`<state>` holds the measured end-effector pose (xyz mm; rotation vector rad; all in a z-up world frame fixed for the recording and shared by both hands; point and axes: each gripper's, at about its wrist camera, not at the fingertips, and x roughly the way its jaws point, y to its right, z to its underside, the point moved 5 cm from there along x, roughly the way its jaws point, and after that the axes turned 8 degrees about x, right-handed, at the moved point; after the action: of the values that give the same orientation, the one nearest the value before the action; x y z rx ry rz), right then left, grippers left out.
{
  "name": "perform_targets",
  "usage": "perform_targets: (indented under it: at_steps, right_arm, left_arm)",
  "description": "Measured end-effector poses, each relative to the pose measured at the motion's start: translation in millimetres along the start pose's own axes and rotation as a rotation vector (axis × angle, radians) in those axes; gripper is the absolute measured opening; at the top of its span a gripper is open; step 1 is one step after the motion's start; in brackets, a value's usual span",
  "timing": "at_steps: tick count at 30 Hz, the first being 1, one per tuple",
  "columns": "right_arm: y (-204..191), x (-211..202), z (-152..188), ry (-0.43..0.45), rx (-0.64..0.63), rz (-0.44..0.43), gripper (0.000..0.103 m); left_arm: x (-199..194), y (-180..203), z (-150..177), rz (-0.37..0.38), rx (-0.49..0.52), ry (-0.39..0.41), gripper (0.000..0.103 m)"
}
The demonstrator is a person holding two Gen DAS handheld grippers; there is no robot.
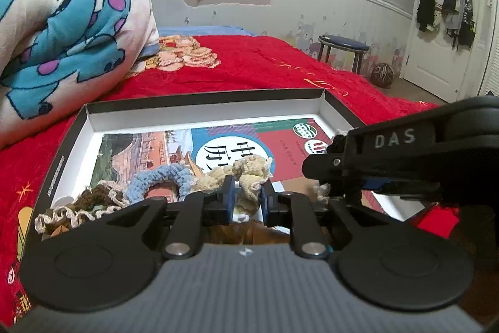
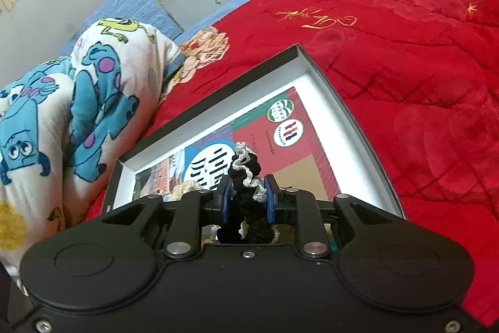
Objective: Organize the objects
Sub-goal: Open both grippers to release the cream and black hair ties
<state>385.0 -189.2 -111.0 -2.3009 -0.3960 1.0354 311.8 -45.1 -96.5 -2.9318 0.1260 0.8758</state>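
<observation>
Scrunchies sit in a shallow box [image 1: 335, 111] on the red bed cover [image 1: 255, 64]: brown one [image 1: 93, 200] and blue one [image 1: 162, 177] lie on the book [image 1: 280, 145] inside. Left gripper [image 1: 246, 197] fingers stand slightly apart around the beige scrunchie [image 1: 246, 173], pads barely touching it, can't tell if gripped. Right gripper [image 2: 248, 197] fingers are pinched tight on the black scrunchie [image 2: 246, 173], held above the box. Cartoon blanket [image 1: 62, 21] is bunched beside the box.
</observation>
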Motion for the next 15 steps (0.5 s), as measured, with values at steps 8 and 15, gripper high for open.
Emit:
perform_targets:
  at_steps: [8, 15]
  right_arm:
    - [9.9, -9.0, -11.8, -0.005, 0.025, -0.034, 0.022]
    - [0.9, -4.6, -6.0, -0.018, -0.013, -0.031, 0.022]
  left_arm:
    - [-0.1, -3.4, -1.8, 0.030, -0.026, -0.022, 0.037]
    - [-3.2, -10.5, -4.8, 0.055, -0.074, -0.017, 0.044]
